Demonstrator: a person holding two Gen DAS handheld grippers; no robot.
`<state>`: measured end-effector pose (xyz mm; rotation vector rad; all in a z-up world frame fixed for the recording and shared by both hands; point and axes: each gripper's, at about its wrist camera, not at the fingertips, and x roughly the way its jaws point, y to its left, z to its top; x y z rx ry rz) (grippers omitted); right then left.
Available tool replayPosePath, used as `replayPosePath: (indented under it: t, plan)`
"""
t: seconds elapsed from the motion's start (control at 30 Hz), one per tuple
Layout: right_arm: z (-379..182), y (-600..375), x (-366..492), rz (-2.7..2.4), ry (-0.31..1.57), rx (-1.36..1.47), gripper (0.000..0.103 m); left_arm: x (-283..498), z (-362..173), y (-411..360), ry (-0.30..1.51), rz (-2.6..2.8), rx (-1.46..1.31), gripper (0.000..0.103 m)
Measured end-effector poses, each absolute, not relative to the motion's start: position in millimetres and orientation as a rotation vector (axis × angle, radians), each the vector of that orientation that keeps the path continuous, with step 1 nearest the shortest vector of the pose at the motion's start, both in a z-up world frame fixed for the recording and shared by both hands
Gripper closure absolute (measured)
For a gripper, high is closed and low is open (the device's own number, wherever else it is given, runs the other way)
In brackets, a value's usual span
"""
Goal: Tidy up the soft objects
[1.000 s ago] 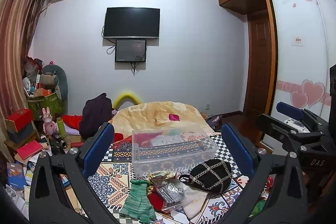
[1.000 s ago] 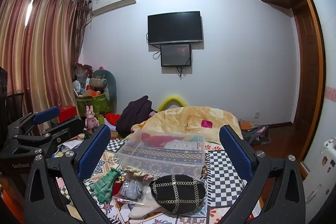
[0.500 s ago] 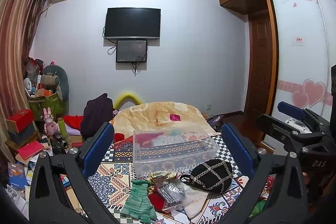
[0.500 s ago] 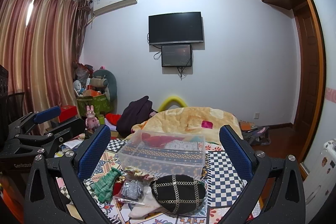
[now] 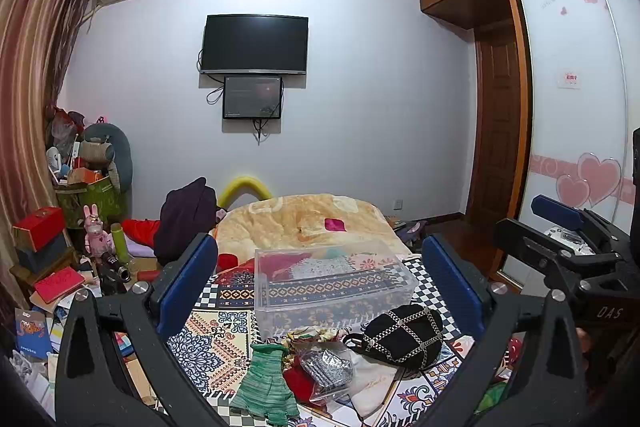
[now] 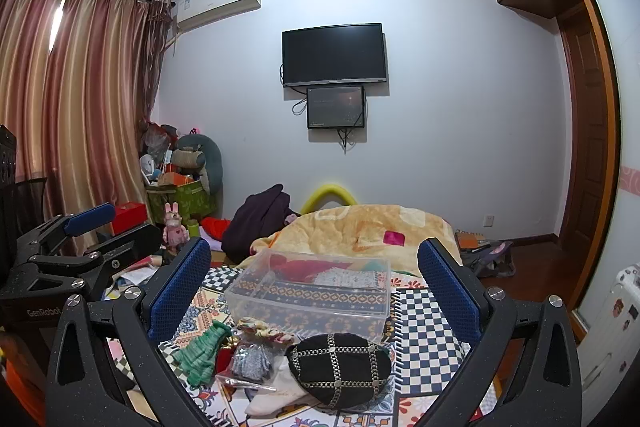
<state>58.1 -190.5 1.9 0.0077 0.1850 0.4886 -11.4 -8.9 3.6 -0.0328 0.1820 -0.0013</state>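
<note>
Almost nothing has changed over the last second: both views have drifted only a little, and every object lies where it did. That suggests the sorting has not really begun, or is paused between picks.

Two handheld grippers hover side by side above a bed covered in a patterned quilt (image 5: 224, 339). The left gripper (image 5: 320, 287) has its blue-padded jaws spread wide with nothing between them. The right gripper (image 6: 316, 287) is equally wide and empty. Each is visible at the edge of the other's view.

Between the jaws in both views sits a clear plastic storage box (image 5: 332, 287), lidless, with some red and pale fabric already in its far end. In front of it, nearer the cameras, lies a small heap of soft things: a green knitted glove (image 5: 266, 387), a black cap with a chain-grid pattern (image 5: 404, 337), a clear bag of grey fabric (image 5: 326, 371), something red (image 5: 298, 383) under them, a pale cloth item (image 6: 280, 387) and a floral scrunchie-like piece (image 6: 264, 331) just beside the box.

Behind the box lies a rumpled yellow blanket (image 5: 304, 223). A television (image 5: 255, 44) hangs on the far wall.

Judging from the layout, the heap is meant to go into the box, and neither gripper has yet come down to it.
</note>
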Motion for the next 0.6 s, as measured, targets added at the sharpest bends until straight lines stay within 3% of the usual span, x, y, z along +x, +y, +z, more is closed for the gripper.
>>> replayPosePath:
  t: [0.6]
  plan:
    - [0.0, -190.2, 57.7, 0.489, 0.183, 0.009, 0.0, -10.3, 5.7, -8.6, 0.179, -0.006, -0.027, 0.0]
